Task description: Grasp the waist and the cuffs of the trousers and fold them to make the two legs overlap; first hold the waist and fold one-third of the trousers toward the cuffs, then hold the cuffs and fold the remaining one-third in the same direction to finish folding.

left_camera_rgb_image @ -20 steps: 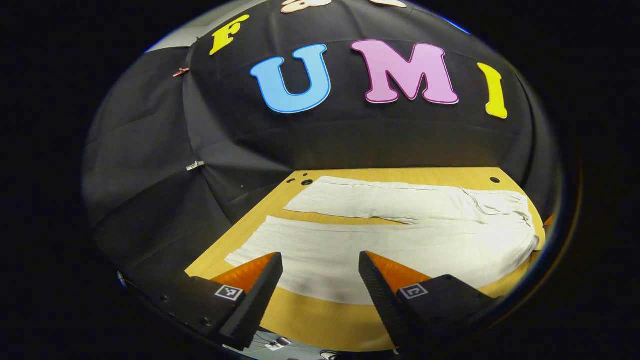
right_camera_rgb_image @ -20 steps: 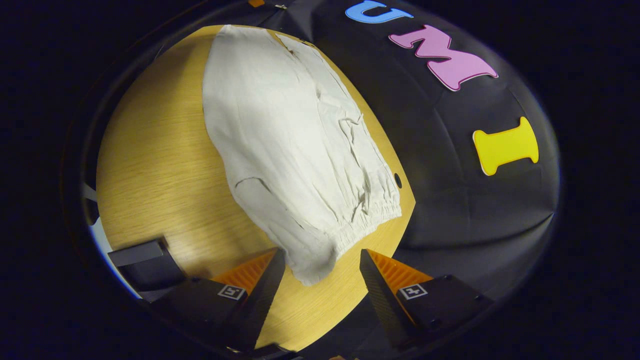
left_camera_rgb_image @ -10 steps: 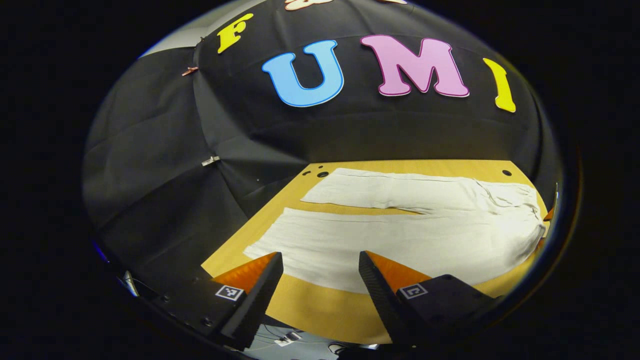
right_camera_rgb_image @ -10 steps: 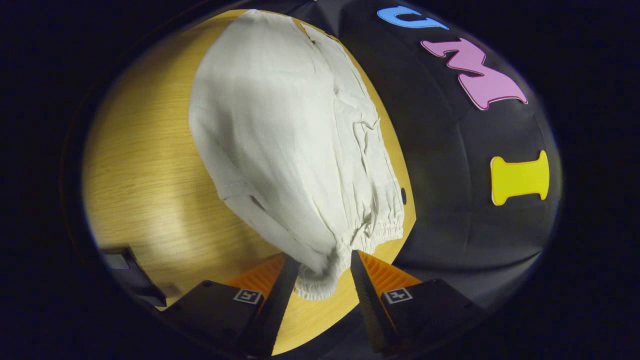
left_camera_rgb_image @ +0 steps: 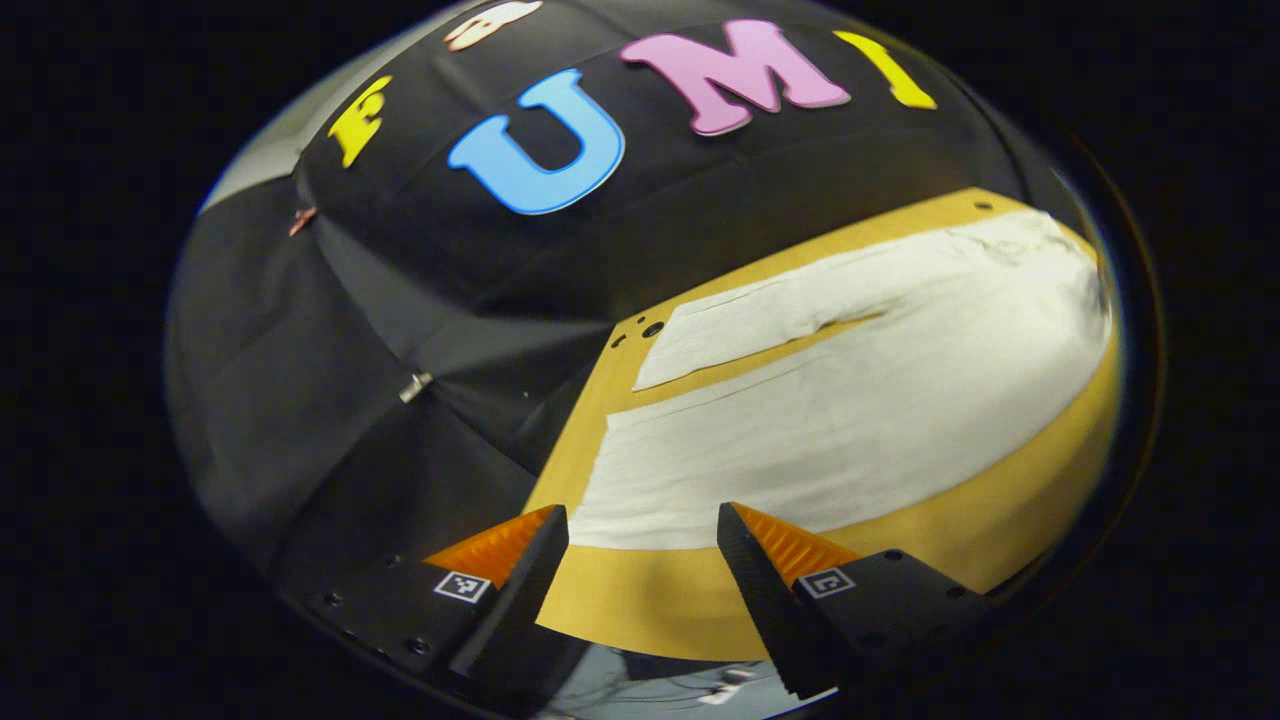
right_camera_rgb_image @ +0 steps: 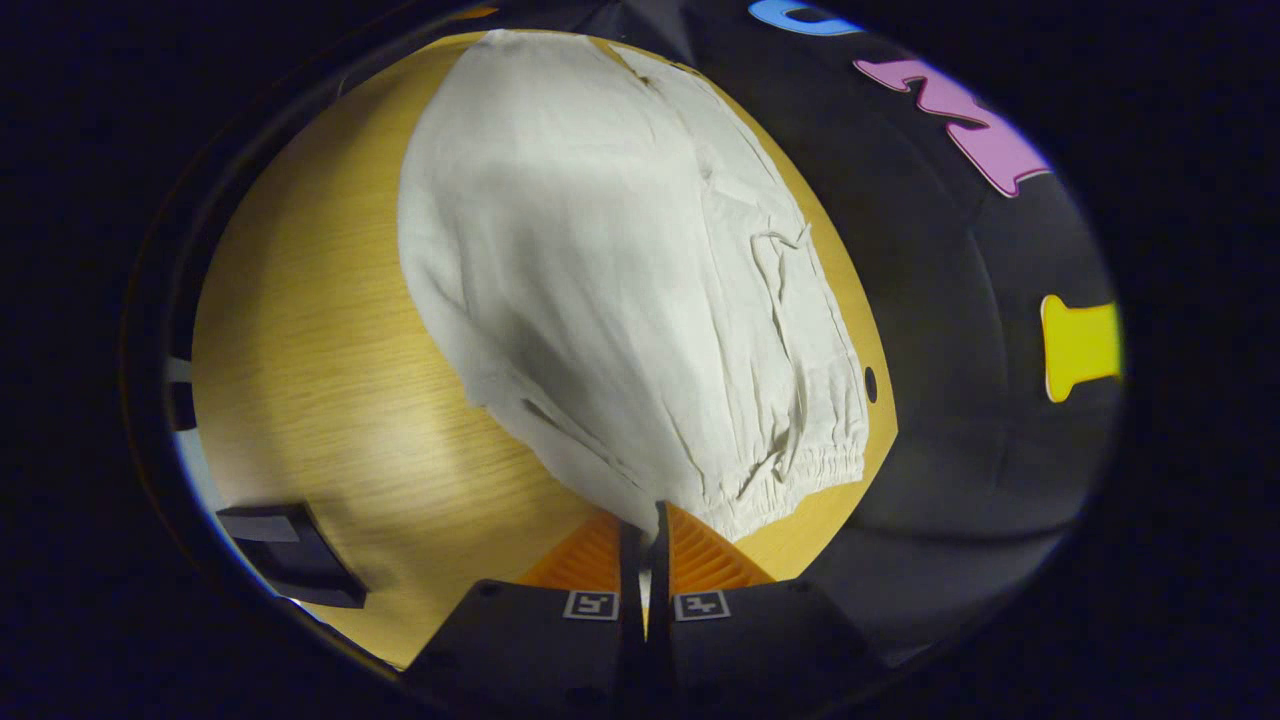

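Two legs of pale trousers lie spread flat and side by side on the wooden worktop, not yet overlapped; in the left gripper view they run from the lower centre of the frame up toward the upper right, with a narrow strip of bare wood showing between them near the cuffs. In the right gripper view the same trousers fill the upper centre, and the gathered elastic waist sits at the lower centre-right, close to the worktop's far edge. The right gripper has its fingers drawn together on the near corner of the waist, a fold of cloth pinched between them. The left gripper stands wide apart and holds nothing, its fingers poised over bare wood just short of the near leg's cuff edge. The cloth looks thin, soft and light, creased around the waist, so it should drape and sag rather than keep a shape, and a single layer could slip out of a shallow pinch. A sound hold would likely be the thicker elastic band at the waist and the hem at the cuff corner, taken deep enough to catch both layers. A dark block rests at the lower left of the right gripper view.
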Demonstrator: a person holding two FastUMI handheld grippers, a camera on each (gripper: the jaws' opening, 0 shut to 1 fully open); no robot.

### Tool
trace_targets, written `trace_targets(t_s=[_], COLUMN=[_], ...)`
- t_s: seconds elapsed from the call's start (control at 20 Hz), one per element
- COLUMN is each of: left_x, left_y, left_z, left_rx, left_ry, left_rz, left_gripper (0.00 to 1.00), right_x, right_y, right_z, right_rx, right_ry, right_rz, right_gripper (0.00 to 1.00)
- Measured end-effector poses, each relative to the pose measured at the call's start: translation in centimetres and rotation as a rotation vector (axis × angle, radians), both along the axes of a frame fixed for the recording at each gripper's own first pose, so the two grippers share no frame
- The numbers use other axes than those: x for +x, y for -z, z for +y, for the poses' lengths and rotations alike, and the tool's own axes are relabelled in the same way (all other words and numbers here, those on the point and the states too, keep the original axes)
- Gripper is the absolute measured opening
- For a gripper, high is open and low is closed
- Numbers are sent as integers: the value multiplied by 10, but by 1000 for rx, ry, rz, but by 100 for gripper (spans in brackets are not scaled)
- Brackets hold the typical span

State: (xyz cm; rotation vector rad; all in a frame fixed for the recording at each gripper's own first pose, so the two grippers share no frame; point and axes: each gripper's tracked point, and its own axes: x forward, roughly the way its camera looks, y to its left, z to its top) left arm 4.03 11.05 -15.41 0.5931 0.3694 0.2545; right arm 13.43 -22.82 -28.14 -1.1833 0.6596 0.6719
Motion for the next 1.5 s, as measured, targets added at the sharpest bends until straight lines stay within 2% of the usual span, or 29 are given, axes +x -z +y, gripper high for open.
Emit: trace_targets(t_s=[0.05, 0.15, 0.35, 0.55, 0.75, 0.85, 0.95, 1.1, 1.15, 1.25, 1.3, 1.45, 1.5], left_x=[4, 22, 42, 59, 83, 101, 112, 124, 128, 131, 134, 134, 134], left_y=[8, 39, 72, 92, 101, 100, 102, 103, 104, 104, 104, 108, 108], left_z=[5, 40, 94, 135, 151, 145, 137, 133, 131, 128, 127, 125, 127], left_rx=[51, 159, 264, 320, 378, 450, 497, 512, 507, 489, 485, 493, 498], left_ry=[44, 150, 204, 266, 320, 383, 440, 502, 512, 513, 510, 512, 507], left_rz=[34, 149, 294, 415, 490, 519, 559, 633, 656, 683, 687, 691, 689], left_gripper=[95, 95, 95, 95, 92, 74, 66, 51, 42, 34, 24, 12, 12], right_x=[3, 1, 1, 0, 0, -1, 0, 0, 0, 0, 1, 0, 1], right_y=[0, -1, 1, 1, 2, 1, 1, 1, 2, 2, 1, 2, 1], right_z=[-1, -1, -2, -3, -3, -2, -3, -3, -3, -3, -4, -4, -4], right_rx=[0, -50, -124, -111, -126, -141, -145, -152, -154, -159, -160, -156, -156], right_ry=[6, -34, -120, -92, -111, -116, -123, -131, -134, -139, -142, -139, -140], right_rz=[18, 16, -19, 6, -4, -14, -21, -30, -33, -38, -40, -38, -39], right_gripper=[5, 5, 5, 5, 5, 5, 5, 5, 5, 5, 5, 5, 5])
